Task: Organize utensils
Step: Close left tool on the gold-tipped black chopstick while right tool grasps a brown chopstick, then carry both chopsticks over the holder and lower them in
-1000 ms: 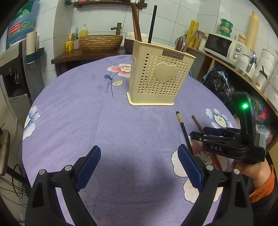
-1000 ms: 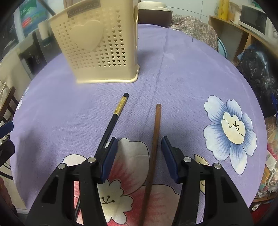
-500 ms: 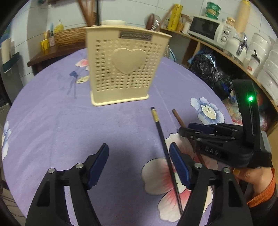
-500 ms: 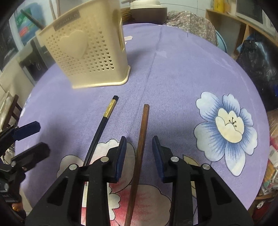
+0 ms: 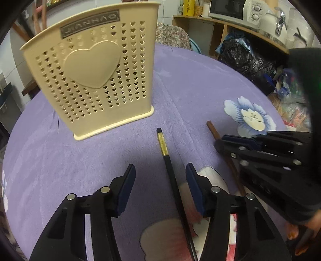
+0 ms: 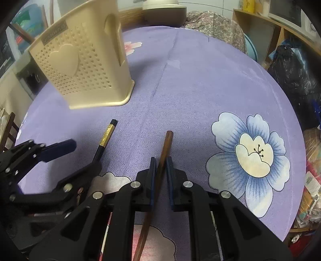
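A black chopstick (image 5: 162, 142) with a gold band lies on the purple flowered tablecloth (image 5: 196, 90). It passes between the fingers of my left gripper (image 5: 160, 168), nearer the right pad. The jaws are closing and stand clear of it. To its right lies a brown wooden chopstick (image 6: 168, 140), and my right gripper (image 6: 160, 158) has closed its pads against it. A cream perforated utensil holder (image 5: 92, 80) with a heart on its front stands upright behind both, with sticks in it. In the right wrist view the left gripper (image 6: 84, 154) is beside the black chopstick (image 6: 107, 133).
The round table's edge (image 6: 289, 112) curves close on the right. Beyond it are a black bag (image 5: 244, 58) and a wooden shelf with a microwave (image 5: 230, 8). A person's hand (image 5: 301, 235) holds the right gripper (image 5: 222, 140).
My left gripper swung right and lower until the black chopstick came between its narrowing jaws. The right jaws narrowed from wide apart onto the brown chopstick.
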### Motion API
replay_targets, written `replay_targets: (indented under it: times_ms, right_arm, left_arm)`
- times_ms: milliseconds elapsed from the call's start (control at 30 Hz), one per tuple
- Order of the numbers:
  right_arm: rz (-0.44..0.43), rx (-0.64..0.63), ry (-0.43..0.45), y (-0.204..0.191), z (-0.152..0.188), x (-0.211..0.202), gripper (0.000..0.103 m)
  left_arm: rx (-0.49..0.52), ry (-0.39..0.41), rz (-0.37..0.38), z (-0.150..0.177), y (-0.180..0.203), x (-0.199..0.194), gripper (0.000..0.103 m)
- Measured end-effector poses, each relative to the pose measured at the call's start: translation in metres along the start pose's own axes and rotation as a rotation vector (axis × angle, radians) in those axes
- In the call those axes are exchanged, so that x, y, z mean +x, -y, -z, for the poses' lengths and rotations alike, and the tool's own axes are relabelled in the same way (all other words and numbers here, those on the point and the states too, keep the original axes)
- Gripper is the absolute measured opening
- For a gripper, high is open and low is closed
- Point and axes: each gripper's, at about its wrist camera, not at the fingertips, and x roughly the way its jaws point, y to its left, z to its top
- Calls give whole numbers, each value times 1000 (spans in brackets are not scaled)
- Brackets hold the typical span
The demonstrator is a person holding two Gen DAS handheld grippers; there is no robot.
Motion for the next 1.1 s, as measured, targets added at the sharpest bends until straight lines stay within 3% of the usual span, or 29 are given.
replay_targets:
  times_ms: [167, 233, 300, 467, 700, 967, 1100]
  right_arm:
    - [-30, 17, -14, 5, -6, 3, 11]
    - [-23, 17, -14, 4, -8, 4, 11]
    - [-9, 16, -10, 2, -8, 5, 11]
    - [49, -18, 3, -8, -8, 7, 11]
    - [57, -15, 27, -9, -6, 6, 11]
    - [-90, 66, 87, -3, 0, -13, 9]
    - [-232, 100, 169, -8, 0, -47, 8]
  left_arm:
    - [27, -14, -31, -11, -4, 16, 36]
    - [40, -24, -26, -18, -3, 19, 28]
    - [54, -33, -35, -22, 0, 20, 13]
    - [82, -21, -40, -21, 1, 18, 10]
    - [45, -13, -21, -11, -12, 8, 8]
    - [-39, 112, 36, -2, -32, -49, 8]
    - [-72, 213, 69, -3, -44, -96, 8]
